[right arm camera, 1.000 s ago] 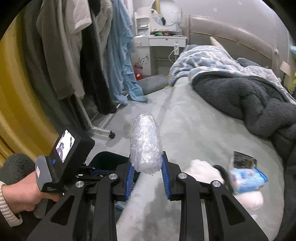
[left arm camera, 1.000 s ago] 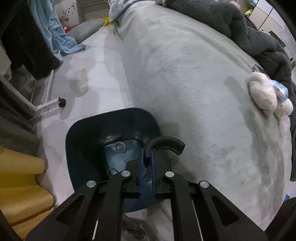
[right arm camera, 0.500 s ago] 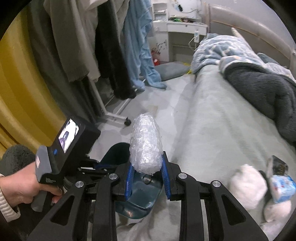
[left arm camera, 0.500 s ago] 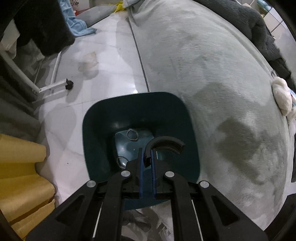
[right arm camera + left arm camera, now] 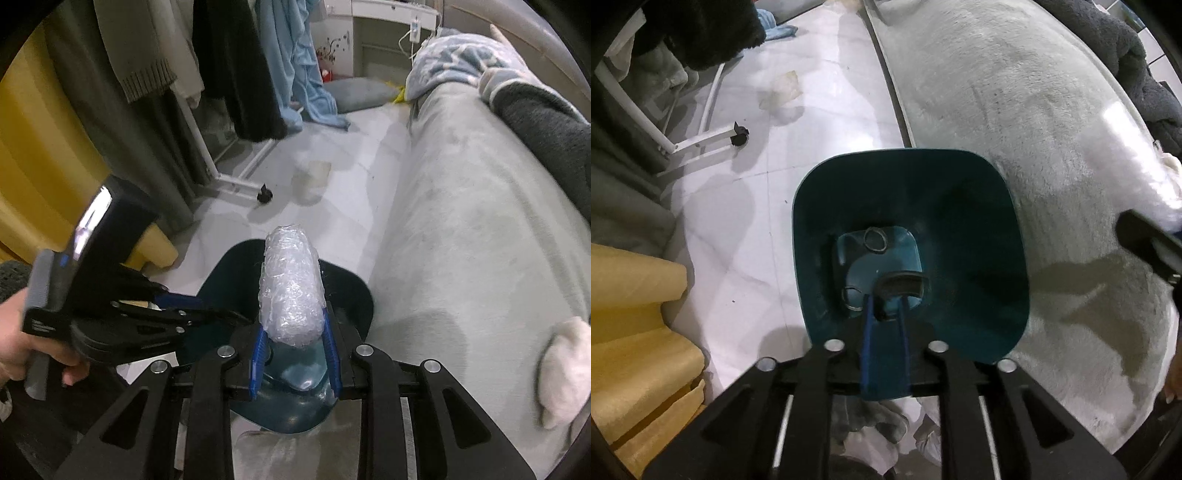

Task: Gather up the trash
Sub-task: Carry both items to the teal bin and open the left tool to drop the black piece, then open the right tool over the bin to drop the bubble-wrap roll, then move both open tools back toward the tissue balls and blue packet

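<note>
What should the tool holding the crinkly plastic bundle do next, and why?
Probably lower a little and let go. The right tool grips the crinkly clear plastic bundle right above the open dark teal plastic bin, so it should drop inside. The left tool, its jaws opening, is over the same bin with a curved black piece between its fingers.

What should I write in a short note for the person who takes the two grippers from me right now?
Left gripper: jaws opening above the teal bin; a black curved piece is falling free below its tips, into the bin.
Right gripper: shut on the plastic-wrap wad, held above the bin.
The bin stands on the floor beside the bed.
Done: the black piece is released.
Left: drop the wad into the bin; a thin scrap lies on the floor farther off, possibly trash.
</note>
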Tool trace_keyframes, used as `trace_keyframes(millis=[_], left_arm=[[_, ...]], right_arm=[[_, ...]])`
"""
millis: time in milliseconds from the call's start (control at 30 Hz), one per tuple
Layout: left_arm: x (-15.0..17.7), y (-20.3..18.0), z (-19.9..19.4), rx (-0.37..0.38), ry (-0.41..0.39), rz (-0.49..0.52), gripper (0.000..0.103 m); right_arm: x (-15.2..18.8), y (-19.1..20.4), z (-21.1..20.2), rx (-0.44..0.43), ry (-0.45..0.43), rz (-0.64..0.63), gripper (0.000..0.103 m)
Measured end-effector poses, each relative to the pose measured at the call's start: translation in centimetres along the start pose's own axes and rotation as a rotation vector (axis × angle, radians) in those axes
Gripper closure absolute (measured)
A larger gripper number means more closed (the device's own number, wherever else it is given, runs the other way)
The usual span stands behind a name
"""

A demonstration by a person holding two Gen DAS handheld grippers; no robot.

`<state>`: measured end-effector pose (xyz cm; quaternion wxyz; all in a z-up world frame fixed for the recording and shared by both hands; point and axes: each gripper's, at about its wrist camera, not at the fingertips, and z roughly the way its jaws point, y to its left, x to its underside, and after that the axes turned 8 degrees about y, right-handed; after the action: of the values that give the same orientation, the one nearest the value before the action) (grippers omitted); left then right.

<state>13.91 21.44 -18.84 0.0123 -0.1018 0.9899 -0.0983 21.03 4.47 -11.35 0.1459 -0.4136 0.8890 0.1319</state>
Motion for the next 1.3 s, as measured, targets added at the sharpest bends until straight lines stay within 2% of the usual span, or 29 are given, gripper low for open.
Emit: trace_keyframes(millis=[33, 233, 333, 533, 667, 967, 1033, 1167, 1300], left_arm=[[0.0, 0.1, 0.0, 0.003, 0.001, 0.002, 0.072], [0.5, 0.7, -1.7, 0.002, -0.047, 0.024, 0.045], [0.7, 1.1, -3.1, -0.008, -0.101, 0.031, 0.036], [1.0, 1.4, -5.8, -0.037, -0.212, 0.032, 0.025], [1.4, 1.3, -7.9, -0.046, -0.323, 0.04, 0.015], [1.6, 0.8, -11.5, -0.119, -0.491, 0.071, 0.008], [1.7, 0.7, -12.4, -0.128, -0.533, 0.07, 0.007], [1.8, 0.5, -14.0, -0.117, -0.605, 0.079, 0.007], [2.1, -0.2, -15.0, -0.096, -0.642, 0.096, 0.006]], right_arm=[[0.0, 0.1, 0.4, 0.0, 0.011, 0.0, 0.075], [0.1, 0.4, 3.2, 0.014, 0.081, 0.002, 0.075], [0.2, 0.5, 4.2, 0.016, 0.11, 0.005, 0.075], [0.7, 0.8, 6.1, 0.019, 0.161, 0.009, 0.075], [1.0, 1.0, 6.9, 0.022, 0.191, 0.013, 0.075], [1.1, 1.5, 7.7, 0.026, 0.227, 0.011, 0.073], [1.2, 1.4, 7.7, 0.029, 0.233, 0.013, 0.059], [1.3, 1.3, 7.8, 0.036, 0.238, 0.013, 0.05], [1.4, 1.4, 7.6, 0.029, 0.231, 0.013, 0.039]])
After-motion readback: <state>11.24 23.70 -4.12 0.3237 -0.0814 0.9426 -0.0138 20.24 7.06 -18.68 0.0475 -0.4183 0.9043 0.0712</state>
